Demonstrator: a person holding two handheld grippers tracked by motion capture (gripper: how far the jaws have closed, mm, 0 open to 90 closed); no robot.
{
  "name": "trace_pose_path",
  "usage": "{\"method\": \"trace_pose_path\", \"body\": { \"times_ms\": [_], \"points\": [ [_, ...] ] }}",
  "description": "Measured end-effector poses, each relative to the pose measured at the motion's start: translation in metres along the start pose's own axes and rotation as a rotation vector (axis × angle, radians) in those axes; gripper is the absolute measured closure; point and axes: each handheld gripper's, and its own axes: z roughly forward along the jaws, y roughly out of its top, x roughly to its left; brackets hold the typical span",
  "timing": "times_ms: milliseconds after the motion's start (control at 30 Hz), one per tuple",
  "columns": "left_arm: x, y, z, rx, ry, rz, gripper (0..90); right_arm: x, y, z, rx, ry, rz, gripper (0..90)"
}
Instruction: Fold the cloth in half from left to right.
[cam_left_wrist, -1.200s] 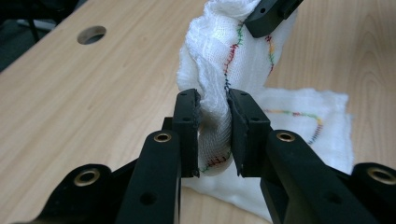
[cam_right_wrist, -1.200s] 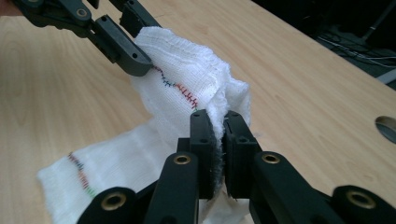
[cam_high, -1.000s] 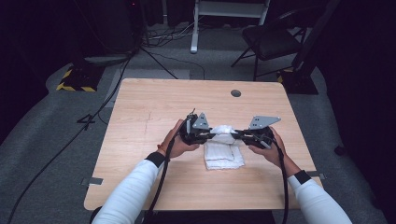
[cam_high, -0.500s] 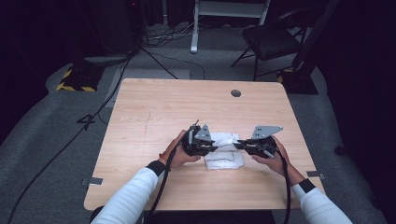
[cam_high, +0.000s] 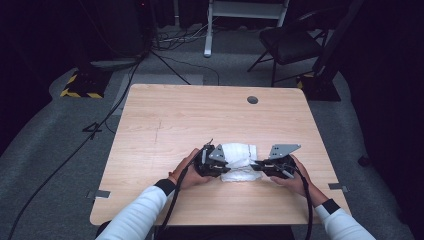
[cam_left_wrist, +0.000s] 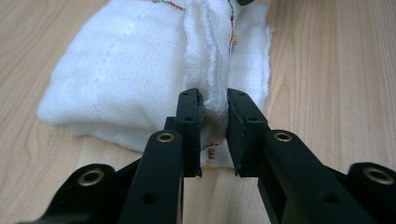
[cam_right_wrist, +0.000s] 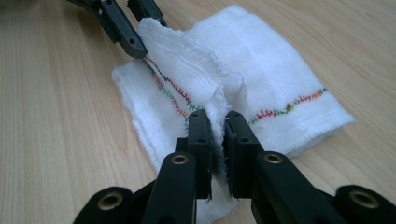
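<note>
On the pale wooden counter (cam_high: 165, 125), toward the person's side and a little right of centre, lies a folded white gauze cloth with a multicoloured stitched line (cam_high: 239, 161). The person's two hands come in from the near edge in white sleeves (cam_high: 135, 217), each holding a black tool. The left tool (cam_high: 224, 167) meets the cloth at its left end, and in the left gripper view its jaws are clenched on a bunched ridge of the white fabric (cam_left_wrist: 140, 60). The right tool (cam_high: 253, 167) meets the cloth's right end; in the right gripper view its jaws pinch a raised fold at the near edge of the cloth (cam_right_wrist: 261, 70), with the other tool gripping the far corner. A small dark round hole (cam_high: 252, 99) sits near the counter's far edge.
</note>
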Motion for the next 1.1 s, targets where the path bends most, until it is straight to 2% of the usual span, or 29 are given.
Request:
{"method": "trace_pose_path", "body": {
  "times_ms": [333, 533, 733, 867, 967, 1100],
  "points": [
    [-0.008, -0.007, 0.004, 0.016, -0.006, 0.0, 71.8, 0.003, -0.018, -0.005, 0.032, 0.007, 0.024, 80.5],
    [-0.012, -0.01, 0.002, 0.017, -0.001, 0.001, 67.7, 0.006, -0.024, -0.005, 0.05, 0.008, 0.013, 79.6],
    [-0.017, -0.012, -0.001, 0.009, -0.005, -0.003, 64.3, 0.007, -0.026, -0.006, 0.053, -0.01, 0.018, 73.9],
    [-0.021, -0.014, -0.005, 0.008, -0.013, 0.008, 57.2, 0.008, -0.027, -0.01, 0.059, -0.026, 0.025, 63.8],
    [-0.023, -0.015, -0.008, 0.035, 0.004, -0.004, 48.1, 0.007, -0.028, -0.016, 0.064, -0.033, 0.041, 56.6],
    [-0.024, -0.019, -0.013, 0.051, 0.071, -0.055, 29.0, 0.006, -0.028, -0.027, 0.042, -0.035, 0.044, 45.8]
  ]
}}
